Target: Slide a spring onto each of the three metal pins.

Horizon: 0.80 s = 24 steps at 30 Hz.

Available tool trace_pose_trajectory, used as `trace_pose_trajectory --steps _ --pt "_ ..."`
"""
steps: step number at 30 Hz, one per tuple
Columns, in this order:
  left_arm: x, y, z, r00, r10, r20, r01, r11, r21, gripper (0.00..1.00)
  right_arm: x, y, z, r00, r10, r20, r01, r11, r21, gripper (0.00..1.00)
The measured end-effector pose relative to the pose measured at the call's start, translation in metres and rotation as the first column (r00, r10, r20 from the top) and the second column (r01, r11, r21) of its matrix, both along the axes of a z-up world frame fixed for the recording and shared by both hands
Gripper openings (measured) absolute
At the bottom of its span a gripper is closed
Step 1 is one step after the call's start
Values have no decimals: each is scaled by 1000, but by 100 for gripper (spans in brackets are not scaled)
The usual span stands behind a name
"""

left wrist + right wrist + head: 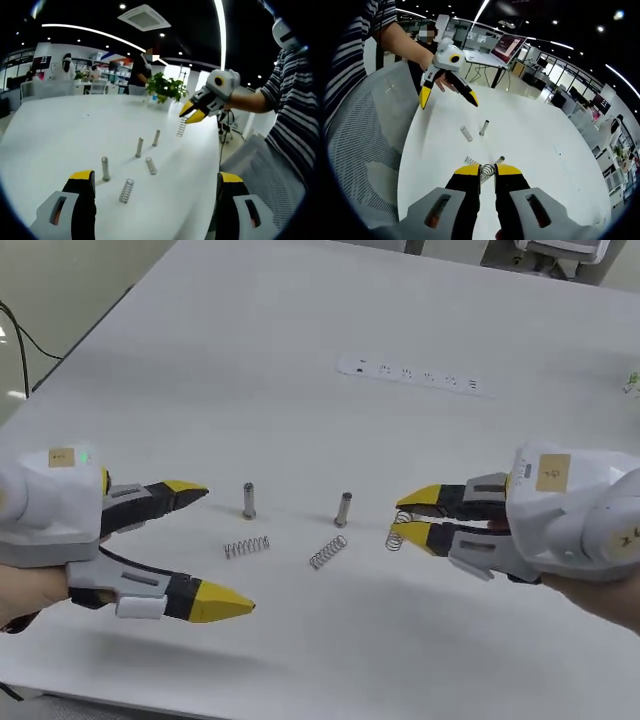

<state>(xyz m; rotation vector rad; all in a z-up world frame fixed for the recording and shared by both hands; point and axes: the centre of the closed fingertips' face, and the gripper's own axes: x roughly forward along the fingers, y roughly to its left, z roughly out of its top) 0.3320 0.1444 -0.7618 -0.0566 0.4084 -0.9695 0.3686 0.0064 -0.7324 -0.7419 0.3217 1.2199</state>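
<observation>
Two metal pins stand upright on the white table: one (249, 500) on the left and one (344, 508) in the middle. The left gripper view shows three pins in a row (105, 168), (139, 147), (156, 137). Two loose springs lie in front of them (246, 546), (328, 552). My right gripper (408, 517) is shut on a third spring (396, 536), held just above the table right of the middle pin; the spring sits between its tips (488, 170). My left gripper (213, 546) hovers wide open, left of the left-hand loose spring.
A white power strip (410, 373) lies further back on the table. The table's near edge (300, 695) runs just below the grippers. A mesh chair (365, 150) stands beside the table, and a potted plant (167, 87) sits at its far end.
</observation>
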Motion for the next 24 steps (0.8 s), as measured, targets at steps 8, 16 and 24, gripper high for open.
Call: trace_pose_trajectory --steps 8,16,24 --pt "0 4 1 1000 15 -1 -15 1000 -5 98 34 -24 -1 995 -96 28 96 995 -17 7" --pt "0 8 0 1000 30 -1 -30 1000 -4 98 58 -38 2 983 -181 38 181 983 0 7" --pt "-1 10 -2 999 39 -4 -39 999 -2 98 68 -38 -2 974 -226 19 225 974 21 7"
